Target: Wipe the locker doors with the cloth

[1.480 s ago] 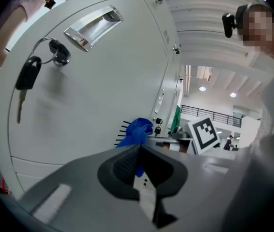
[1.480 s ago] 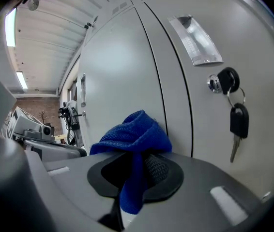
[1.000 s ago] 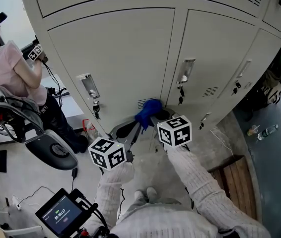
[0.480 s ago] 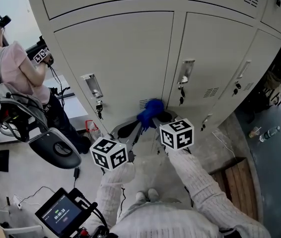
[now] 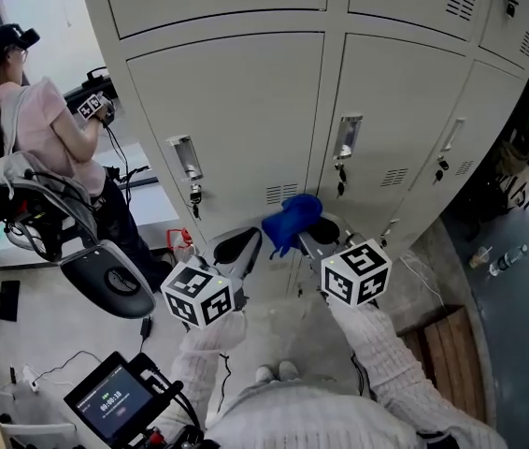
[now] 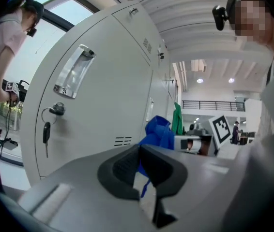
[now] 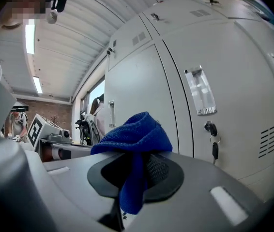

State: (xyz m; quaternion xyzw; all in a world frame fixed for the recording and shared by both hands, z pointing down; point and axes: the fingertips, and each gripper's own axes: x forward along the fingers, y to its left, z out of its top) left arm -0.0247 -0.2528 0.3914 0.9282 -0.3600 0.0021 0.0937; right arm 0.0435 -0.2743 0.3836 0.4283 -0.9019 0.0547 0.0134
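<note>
**Head view.** The right gripper (image 5: 313,234) carries the blue cloth (image 5: 291,221) at frame centre, low against the locker doors (image 5: 246,110); contact cannot be confirmed. The left gripper (image 5: 239,243) sits just left of it.

**Left gripper view.** Jaws together, clamping nothing; the cloth shows beyond them.

**Right gripper view.** Jaws clamped on the cloth, with a tail hanging loose. Hazard: the key (image 7: 214,150) at right may snag that tail and likely pull the cloth free.

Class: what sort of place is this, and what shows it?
Probably a workplace locker area: grey metal lockers with keys in their locks, an office chair beside them, ceiling lights beyond.
</note>
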